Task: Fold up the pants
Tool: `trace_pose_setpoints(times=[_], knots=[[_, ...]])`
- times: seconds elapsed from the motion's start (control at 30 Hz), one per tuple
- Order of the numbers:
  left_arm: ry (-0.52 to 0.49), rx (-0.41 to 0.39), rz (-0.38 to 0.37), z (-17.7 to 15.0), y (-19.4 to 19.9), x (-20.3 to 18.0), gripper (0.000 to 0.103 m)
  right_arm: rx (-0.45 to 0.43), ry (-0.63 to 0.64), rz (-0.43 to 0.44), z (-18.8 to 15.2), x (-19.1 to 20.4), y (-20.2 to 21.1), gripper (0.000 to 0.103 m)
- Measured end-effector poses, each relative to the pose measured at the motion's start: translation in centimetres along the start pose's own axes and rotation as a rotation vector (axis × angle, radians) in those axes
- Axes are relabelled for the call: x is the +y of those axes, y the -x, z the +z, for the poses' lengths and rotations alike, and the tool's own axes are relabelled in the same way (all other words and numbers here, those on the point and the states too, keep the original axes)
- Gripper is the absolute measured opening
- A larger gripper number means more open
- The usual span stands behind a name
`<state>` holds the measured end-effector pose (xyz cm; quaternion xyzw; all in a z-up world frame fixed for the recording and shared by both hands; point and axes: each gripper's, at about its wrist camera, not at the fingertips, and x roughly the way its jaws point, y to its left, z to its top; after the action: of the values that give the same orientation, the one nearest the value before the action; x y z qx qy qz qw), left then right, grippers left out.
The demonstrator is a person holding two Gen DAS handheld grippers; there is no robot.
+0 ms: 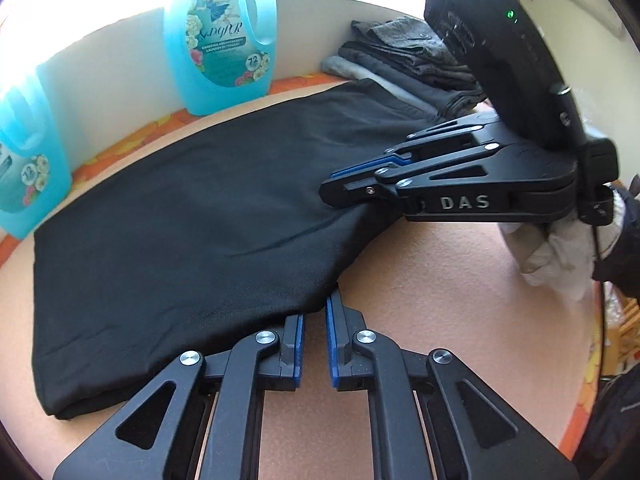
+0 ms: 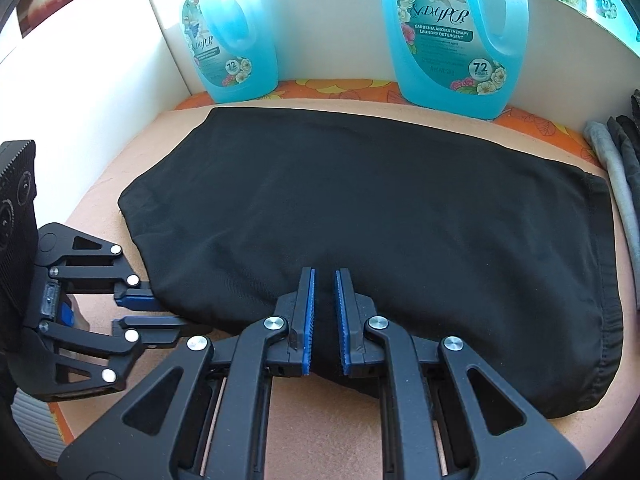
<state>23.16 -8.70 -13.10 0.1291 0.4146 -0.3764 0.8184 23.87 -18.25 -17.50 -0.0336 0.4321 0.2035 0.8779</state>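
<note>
Black pants (image 1: 180,220) lie folded flat across the tan table (image 1: 440,300), with the waistband at the right in the right wrist view (image 2: 600,280). My left gripper (image 1: 314,310) sits at the near edge of the cloth, its blue pads close together and its tips pinching the hem. From the right wrist view the same gripper (image 2: 168,314) bites the pants' left edge. My right gripper (image 2: 324,272) is shut on the near edge of the pants (image 2: 360,200), with black cloth filling the gap between its pads. In the left wrist view it (image 1: 328,184) holds a raised bit of the cloth.
Two blue detergent bottles (image 2: 232,48) (image 2: 456,32) stand at the back against a white wall. A stack of folded grey and dark clothes (image 1: 408,60) lies at the back right. A white-gloved hand (image 1: 560,256) holds the right gripper. An orange flowered border (image 2: 340,88) rims the table.
</note>
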Motion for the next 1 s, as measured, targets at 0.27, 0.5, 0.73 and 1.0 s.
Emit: trace_pose_setpoints(times=[0.27,0.5,0.73,1.0], knots=[[-0.065,0.101,0.023,-1.8,0.2,-0.8,0.008,-0.003,0.078,0.04,-0.2,2.5,0.0,0.018],[-0.02,-0.012,0.059,-1.4,4.9,0.1,0.008,0.022,0.087,0.0,-1.1,2.7,-1.4,0.02],[0.029,-0.054,0.017,0.9,3.0,0.9,0.008,-0.049,-0.017,-0.009,-2.4,1.0,2.9,0.031],[-0.033,0.061,-0.032,1.0,-1.1,-0.6,0.008,-0.111,-0.341,-0.173,-6.5,-6.9,9.1,0.058]])
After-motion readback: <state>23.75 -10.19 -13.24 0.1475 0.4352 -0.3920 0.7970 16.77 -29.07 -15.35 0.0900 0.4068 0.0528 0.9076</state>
